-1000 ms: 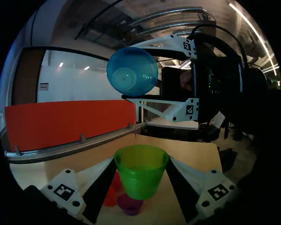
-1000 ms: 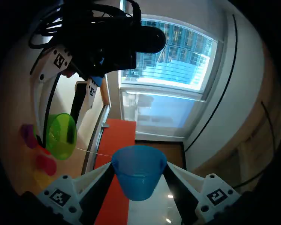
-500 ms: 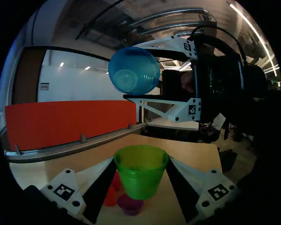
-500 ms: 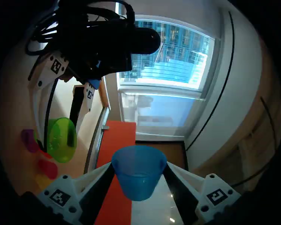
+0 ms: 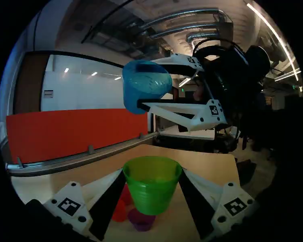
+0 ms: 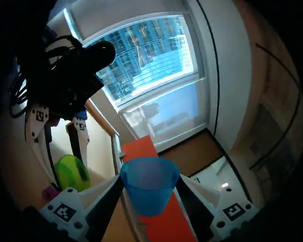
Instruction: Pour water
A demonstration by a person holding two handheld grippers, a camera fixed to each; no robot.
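Observation:
My left gripper (image 5: 151, 189) is shut on a translucent green cup (image 5: 152, 188), held upright above the wooden table (image 5: 200, 165). Above it in the left gripper view, my right gripper (image 5: 145, 86) is shut on a blue cup (image 5: 143, 86), tilted partly back with its mouth facing left and up. In the right gripper view the blue cup (image 6: 150, 188) sits between my own fingers, and the green cup (image 6: 72, 173) in the left gripper (image 6: 62, 161) shows at lower left. No stream of water is visible.
Small red (image 5: 120, 209) and purple (image 5: 140, 220) cups sit on the table under the green cup. An orange panel (image 5: 70, 131) with a metal rail runs behind the table. A large window (image 6: 151, 80) shows in the right gripper view.
The blue cup has rotated back from its tipped pouring pose toward upright and moved slightly right. The thin water stream seen earlier is gone. The green cup stays still.

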